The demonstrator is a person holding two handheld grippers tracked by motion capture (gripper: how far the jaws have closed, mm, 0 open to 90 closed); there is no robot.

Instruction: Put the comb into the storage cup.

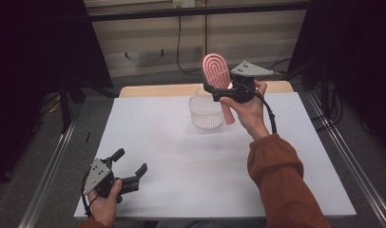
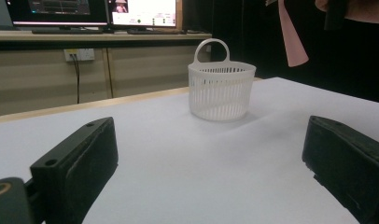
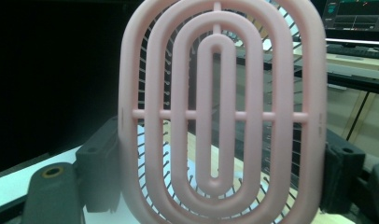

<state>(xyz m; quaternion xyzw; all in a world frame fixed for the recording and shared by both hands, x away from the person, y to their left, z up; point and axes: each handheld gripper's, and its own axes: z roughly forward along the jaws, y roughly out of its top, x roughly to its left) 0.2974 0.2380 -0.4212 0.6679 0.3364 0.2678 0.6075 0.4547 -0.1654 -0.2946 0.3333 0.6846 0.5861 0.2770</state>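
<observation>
Two grippers show from above: the right gripper [image 1: 225,90] clamps a pink brush [image 1: 216,71] upright over the basket [image 1: 205,113], while the left gripper [image 1: 132,162] rests wide and empty near the table's [image 1: 181,156] front. Left gripper view: basket [image 2: 221,86] stands ahead. Right gripper view: brush [image 3: 222,112] between both jaws.

Pink hairbrush [image 1: 216,71] held upright in the right claw [image 1: 227,89], jaws clamped on its neck, handle slanting down past the hand. Just beside and above the white slatted basket [image 1: 205,112] (brush head higher than the basket rim). Left claw [image 1: 132,166] well apart from the basket, at the near corner of the white table [image 1: 181,161], jaws spread with nothing between.
</observation>
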